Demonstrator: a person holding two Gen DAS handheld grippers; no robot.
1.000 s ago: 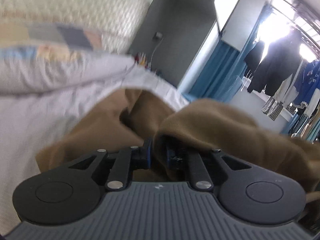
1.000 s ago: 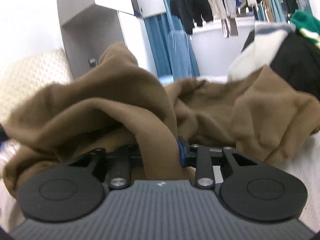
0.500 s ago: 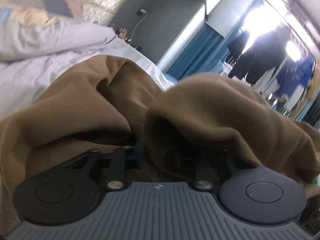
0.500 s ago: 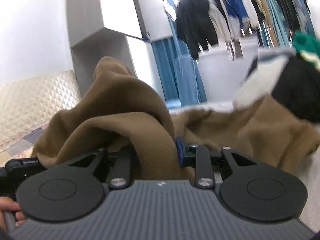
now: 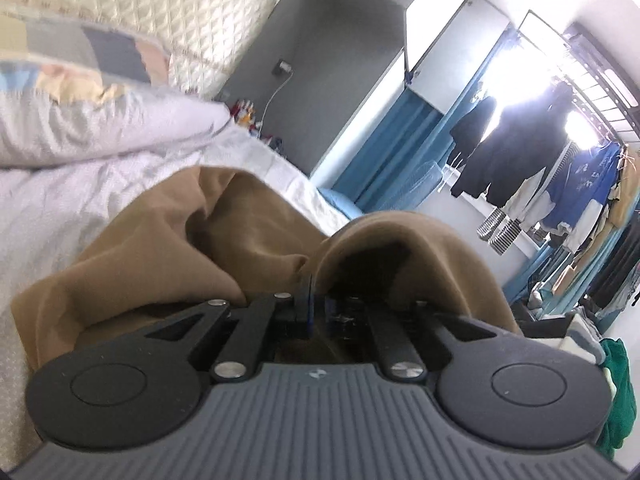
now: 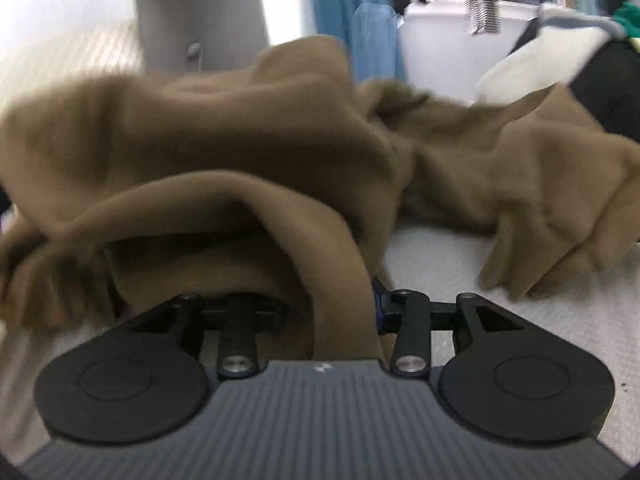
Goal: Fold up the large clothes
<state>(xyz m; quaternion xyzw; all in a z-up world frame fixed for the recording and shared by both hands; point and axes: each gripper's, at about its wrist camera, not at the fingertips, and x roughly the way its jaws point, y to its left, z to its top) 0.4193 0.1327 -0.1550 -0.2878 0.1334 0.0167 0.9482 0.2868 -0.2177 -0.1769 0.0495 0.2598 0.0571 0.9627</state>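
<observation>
Tongs, left [image 5: 316,312] and right [image 6: 344,312], are both pinching the soft, limp brown sweatshirt [image 6: 240,140], probably best gripped at its thick hem.

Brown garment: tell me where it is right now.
The brown garment lies bunched on the white bed sheet, pinched by the left gripper and right gripper, below the pillow.

Bed: a pale, lightly patterned sheet [image 5: 80,200] covers the mattress, wrinkled toward the headboard.
Garment: a large brown garment [image 6: 240,140] lies crumpled across the sheet, bunched in folds, one end spread flat to the right.
Pillows: a white pillow [image 5: 100,128] rests at the head, a patchwork-patterned one [image 5: 80,56] stacked on it.
Pile: black and white clothes [image 6: 560,64] heaped beyond the garment.
</observation>
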